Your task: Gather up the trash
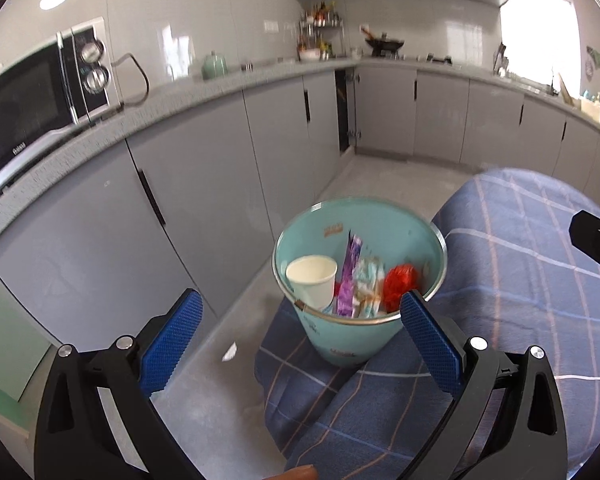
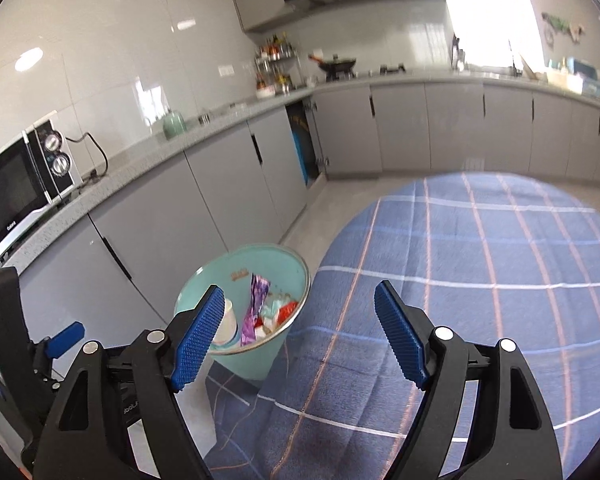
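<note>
A teal bin (image 1: 340, 344) stands on the floor against the left edge of a blue plaid cloth (image 1: 520, 280). Inside lie a white paper cup (image 1: 312, 280), a purple wrapper (image 1: 350, 276), a pale blue wrapper (image 1: 368, 284) and a red crumpled piece (image 1: 398, 284). My left gripper (image 1: 300, 298) hangs above and short of the bin, open, with nothing between its blue pads (image 1: 172, 344). My right gripper (image 2: 299, 290) is open and empty too, over the cloth's (image 2: 480, 280) left edge beside the bin (image 2: 256, 360). The left gripper (image 2: 64, 338) shows at that view's left edge.
A grey counter with a microwave (image 1: 32, 96) and grey cabinets (image 1: 204, 200) runs along the left and back. One cabinet door stands ajar (image 1: 346, 112). A small white scrap or glint (image 1: 230, 354) lies on the grey floor left of the bin.
</note>
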`<state>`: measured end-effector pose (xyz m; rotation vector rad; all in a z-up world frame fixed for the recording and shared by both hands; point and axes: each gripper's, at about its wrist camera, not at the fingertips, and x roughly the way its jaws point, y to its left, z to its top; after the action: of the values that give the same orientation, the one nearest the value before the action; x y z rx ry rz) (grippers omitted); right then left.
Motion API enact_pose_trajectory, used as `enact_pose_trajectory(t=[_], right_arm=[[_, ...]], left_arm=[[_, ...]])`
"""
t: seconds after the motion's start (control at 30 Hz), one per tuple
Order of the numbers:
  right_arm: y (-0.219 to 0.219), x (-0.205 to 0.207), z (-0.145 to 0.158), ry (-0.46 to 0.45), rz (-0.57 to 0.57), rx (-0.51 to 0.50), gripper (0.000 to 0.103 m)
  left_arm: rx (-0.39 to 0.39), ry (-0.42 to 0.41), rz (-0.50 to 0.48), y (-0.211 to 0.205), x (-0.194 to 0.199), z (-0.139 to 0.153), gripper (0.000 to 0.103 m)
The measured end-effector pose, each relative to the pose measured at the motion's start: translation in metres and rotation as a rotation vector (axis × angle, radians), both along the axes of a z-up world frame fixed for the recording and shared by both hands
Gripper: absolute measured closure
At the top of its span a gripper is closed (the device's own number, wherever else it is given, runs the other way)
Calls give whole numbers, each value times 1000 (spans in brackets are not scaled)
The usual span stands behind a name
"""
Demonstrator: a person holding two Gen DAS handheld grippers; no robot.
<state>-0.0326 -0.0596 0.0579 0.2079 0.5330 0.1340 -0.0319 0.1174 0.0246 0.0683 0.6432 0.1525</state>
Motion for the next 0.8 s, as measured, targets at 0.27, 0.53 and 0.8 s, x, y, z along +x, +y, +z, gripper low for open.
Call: enact_pose_trajectory(t=[0.27, 0.53, 0.8], right_arm=[[-4, -36, 29, -119, -30, 4, 21], [-13, -48, 34, -150, -43, 21, 21], [-13, -51, 36, -161, -46, 11, 21]], left_arm=[[26, -120, -8, -7, -33, 37, 6], [-6, -156, -8, -3, -45, 50, 6], [-17, -162, -4, -3, -45, 49, 6]])
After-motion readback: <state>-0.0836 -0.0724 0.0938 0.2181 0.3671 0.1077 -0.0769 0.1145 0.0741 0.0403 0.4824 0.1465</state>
